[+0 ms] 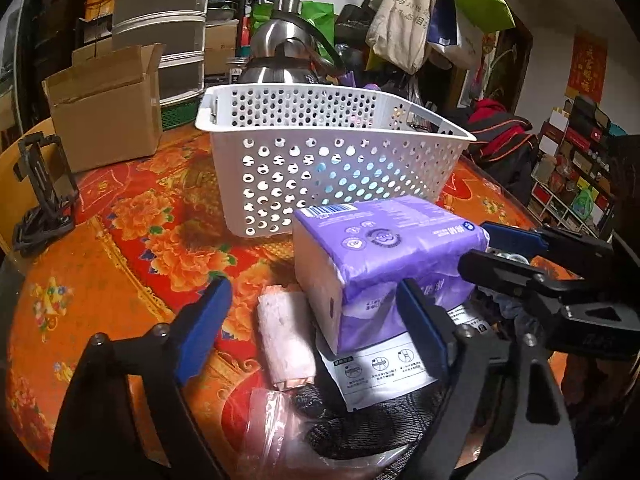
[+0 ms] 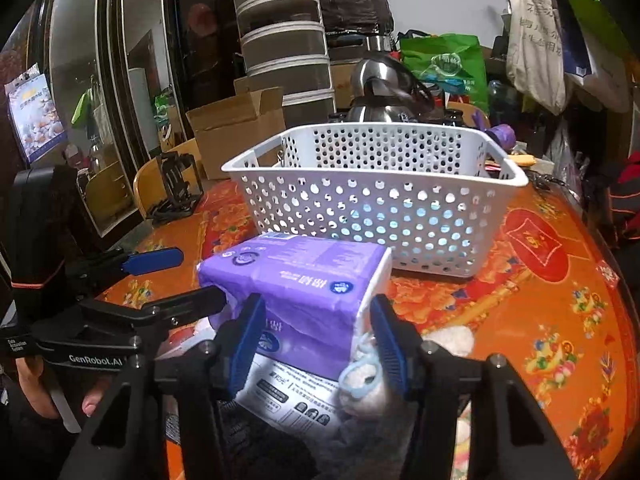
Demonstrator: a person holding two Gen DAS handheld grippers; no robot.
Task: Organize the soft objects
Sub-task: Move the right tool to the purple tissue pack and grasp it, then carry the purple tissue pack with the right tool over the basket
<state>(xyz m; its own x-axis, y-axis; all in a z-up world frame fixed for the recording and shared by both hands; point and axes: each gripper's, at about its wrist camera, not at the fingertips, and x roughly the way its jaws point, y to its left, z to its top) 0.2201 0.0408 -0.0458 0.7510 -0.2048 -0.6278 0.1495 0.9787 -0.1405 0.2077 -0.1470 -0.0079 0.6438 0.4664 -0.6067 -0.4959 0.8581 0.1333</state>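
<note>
At six o'clock of the white basket (image 2: 376, 200), the purple tissue pack (image 2: 304, 292) sits clamped in the right gripper (image 2: 318, 344). The left gripper (image 1: 316, 332) gapes loose, one pad against the pack's side. The dark fabric (image 1: 368, 428) beneath is mostly hidden.

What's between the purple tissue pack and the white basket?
Nothing: just bare flowery tablecloth between the purple tissue pack and the white basket, clearest in the right wrist view.

Your two views are dim and warm-toned, with heavy fisheye bending and black corners. The orange floral surface (image 1: 120, 264) stays readable, but the dark black-and-blue claw (image 2: 316, 344) frames in the foreground lose detail. Glare sits on the shiny steel kettle (image 1: 280, 52); the room behind looks soft and grainy.
</note>
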